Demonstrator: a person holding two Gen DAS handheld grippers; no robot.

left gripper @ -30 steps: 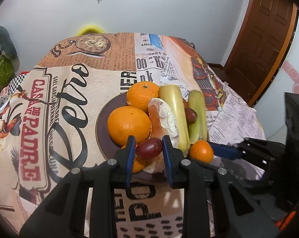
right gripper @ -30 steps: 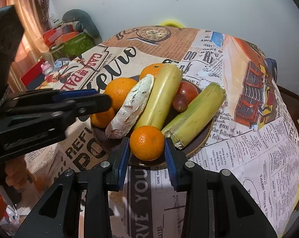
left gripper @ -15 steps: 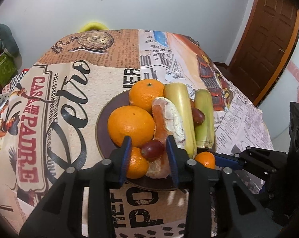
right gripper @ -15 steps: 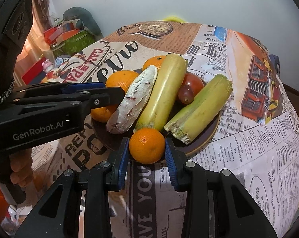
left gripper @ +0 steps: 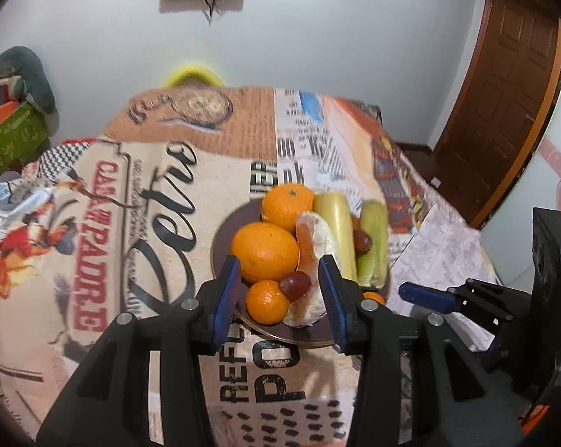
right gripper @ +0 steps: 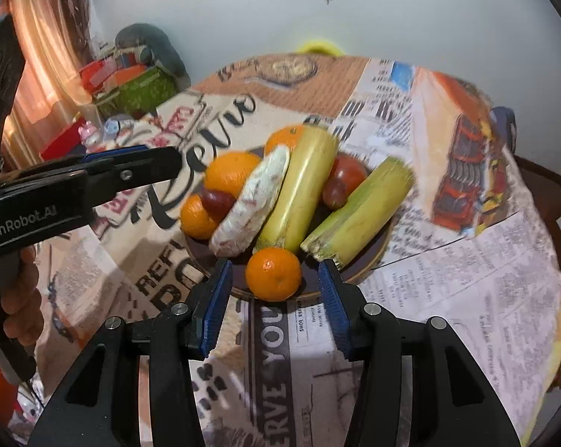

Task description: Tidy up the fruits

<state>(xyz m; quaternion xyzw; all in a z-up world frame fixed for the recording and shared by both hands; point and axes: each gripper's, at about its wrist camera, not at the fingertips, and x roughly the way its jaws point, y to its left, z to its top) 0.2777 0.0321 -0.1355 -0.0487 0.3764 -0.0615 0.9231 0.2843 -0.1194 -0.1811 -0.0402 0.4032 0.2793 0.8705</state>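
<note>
Here both tongs stand spread and empty: the left tongs (left gripper: 280, 294) frame a grape (left gripper: 295, 284) lying on the heaped plate (right gripper: 370, 260), the right tongs (right gripper: 275, 290) flank a mandarin (right gripper: 273, 273) at the plate's near rim on the worktop (right gripper: 466, 298). The mandarin looks light, firm and prone to rolling, so grip across its widest middle. The grape likely bruises; pinch it gently.

The left gripper (left gripper: 279, 298) no longer clamps the red grape (left gripper: 295, 284); its jaws stand wide and pulled back, the grape resting among the fruit on the plate (left gripper: 221, 238). The right gripper (right gripper: 275, 298) has likewise released the small tangerine (right gripper: 273, 273), now lying at the plate's near rim.
</note>
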